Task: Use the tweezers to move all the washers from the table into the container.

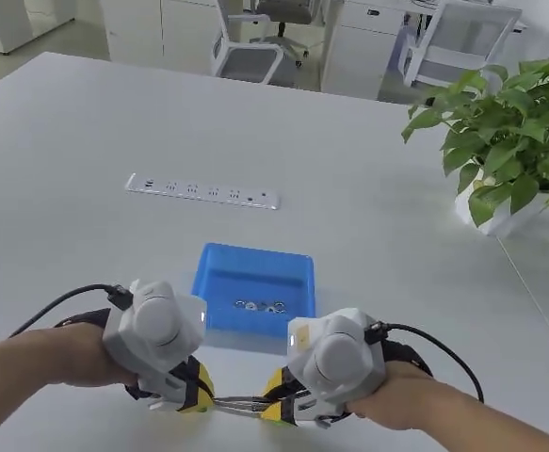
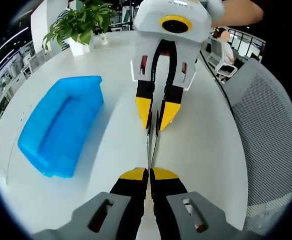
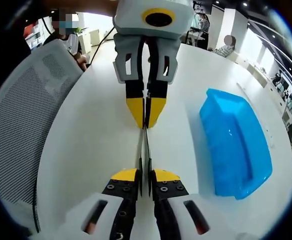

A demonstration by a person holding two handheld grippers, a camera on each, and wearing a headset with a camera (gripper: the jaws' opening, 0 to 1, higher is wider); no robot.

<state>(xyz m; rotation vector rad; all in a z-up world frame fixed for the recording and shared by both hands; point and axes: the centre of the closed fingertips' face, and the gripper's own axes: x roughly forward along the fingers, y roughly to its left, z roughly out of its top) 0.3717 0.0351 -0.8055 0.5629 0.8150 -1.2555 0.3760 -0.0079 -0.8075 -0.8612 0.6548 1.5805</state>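
Observation:
Metal tweezers [image 1: 241, 403] lie level between my two grippers, just above the white table [image 1: 368, 217], at the near edge of the head view. My left gripper [image 1: 203, 395] is shut on one end and my right gripper [image 1: 276, 401] is shut on the other. In the left gripper view my own tips [image 2: 149, 175] pinch the tweezers [image 2: 152, 145], and the right gripper [image 2: 156, 114] faces them. The right gripper view mirrors this: right gripper [image 3: 144, 176], tweezers [image 3: 143, 145], left gripper [image 3: 146, 112]. The blue container [image 1: 219, 282] just beyond holds several washers [image 1: 260, 306].
A white power strip [image 1: 201, 191] lies beyond the container. A potted plant [image 1: 509, 132] stands at the table's right edge. Office chairs [image 1: 255, 47] and cabinets are behind the table. A grey mesh chair [image 2: 271, 140] sits close to the near edge.

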